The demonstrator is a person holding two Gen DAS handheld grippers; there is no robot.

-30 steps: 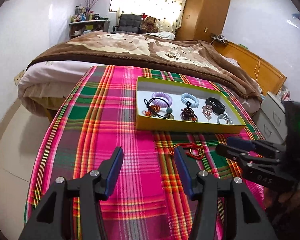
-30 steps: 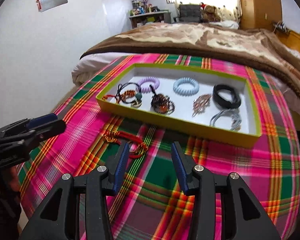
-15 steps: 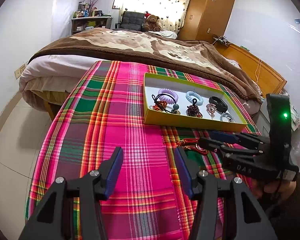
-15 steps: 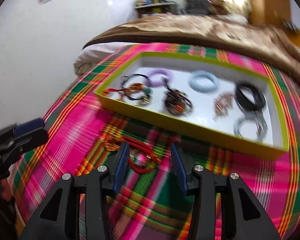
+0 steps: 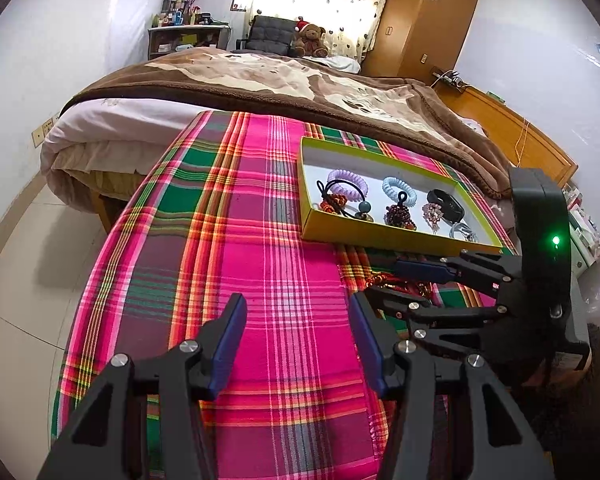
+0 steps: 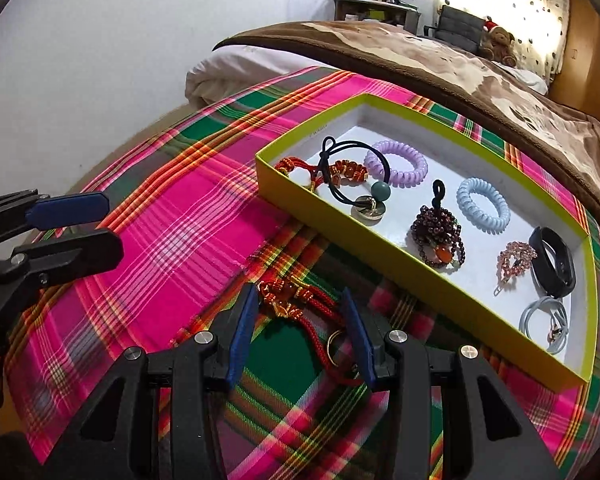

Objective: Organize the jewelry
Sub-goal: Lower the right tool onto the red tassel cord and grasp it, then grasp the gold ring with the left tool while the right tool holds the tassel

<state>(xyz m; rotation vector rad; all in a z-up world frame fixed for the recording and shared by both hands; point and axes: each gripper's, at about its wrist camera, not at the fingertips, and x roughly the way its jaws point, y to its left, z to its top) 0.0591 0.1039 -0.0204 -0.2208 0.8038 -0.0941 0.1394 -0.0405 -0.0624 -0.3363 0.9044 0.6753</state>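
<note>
Right wrist view puts your right gripper (image 6: pixel 300 320) low over the plaid cloth (image 6: pixel 188 240), just in front of the near wall of the yellow-green box (image 6: pixel 380 248). Its blue-padded fingers stand apart, one on each side of the red cord bracelet (image 6: pixel 300 308), and grip nothing; whether a pad touches the cord you cannot tell. That bracelet lies on the cloth outside the box, close to its near wall, with a small gold ring (image 6: pixel 334 346) beside it.

Inside the box, from its left end, you have a red beaded cord (image 6: pixel 300 168) under a black elastic with a green bead (image 6: pixel 376 192), a purple coil tie (image 6: pixel 396 162), a dark beaded bracelet (image 6: pixel 436 236), a pale blue coil tie (image 6: pixel 482 204), a pink rhinestone clip (image 6: pixel 514 260), a black band (image 6: pixel 552 266) and a grey-blue loop (image 6: pixel 544 320) at the right end.

Your left gripper (image 5: pixel 296 336) hangs over bare cloth well to the left of the box, jaws wide and holding nothing. From that camera, your right gripper (image 5: pixel 392 280) straddles the bracelet (image 5: pixel 384 280) just below the box's front wall (image 5: pixel 380 236).
</note>
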